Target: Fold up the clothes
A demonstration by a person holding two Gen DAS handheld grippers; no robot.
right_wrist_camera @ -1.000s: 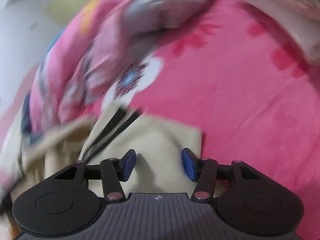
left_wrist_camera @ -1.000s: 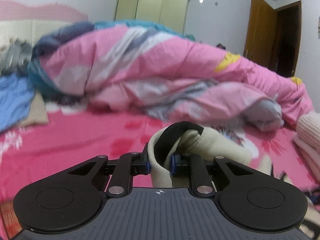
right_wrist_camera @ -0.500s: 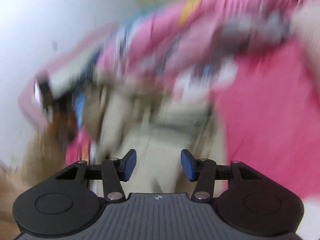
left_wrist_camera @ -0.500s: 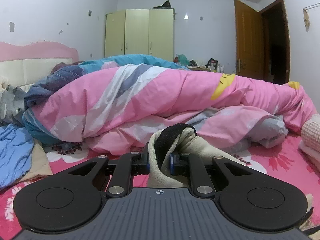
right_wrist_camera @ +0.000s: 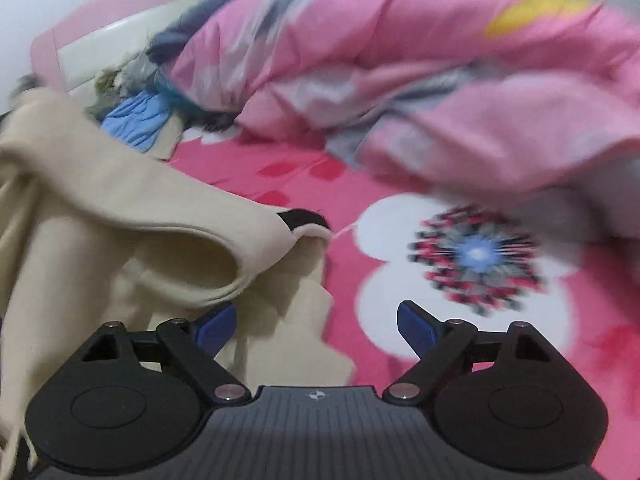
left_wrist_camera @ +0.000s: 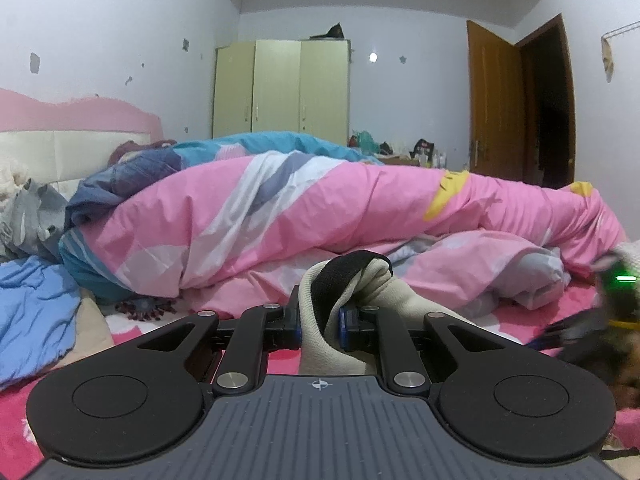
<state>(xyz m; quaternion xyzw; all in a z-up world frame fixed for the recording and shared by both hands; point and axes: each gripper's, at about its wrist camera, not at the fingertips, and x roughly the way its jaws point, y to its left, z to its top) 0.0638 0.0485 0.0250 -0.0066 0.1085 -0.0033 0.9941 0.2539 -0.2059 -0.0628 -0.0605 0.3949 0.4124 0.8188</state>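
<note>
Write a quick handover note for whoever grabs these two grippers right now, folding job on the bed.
Left gripper: shut on a bunched, black-trimmed edge of the beige garment, lifted off the bed.
Right gripper: jaws opening, nothing between the pads, above the garment's lower edge and the pink floral bedsheet.
Done: one end picked up; no fold visible yet.
Left: grab a free edge with the right, spread it flat, fold. The pink duvet crowds the space behind.
</note>
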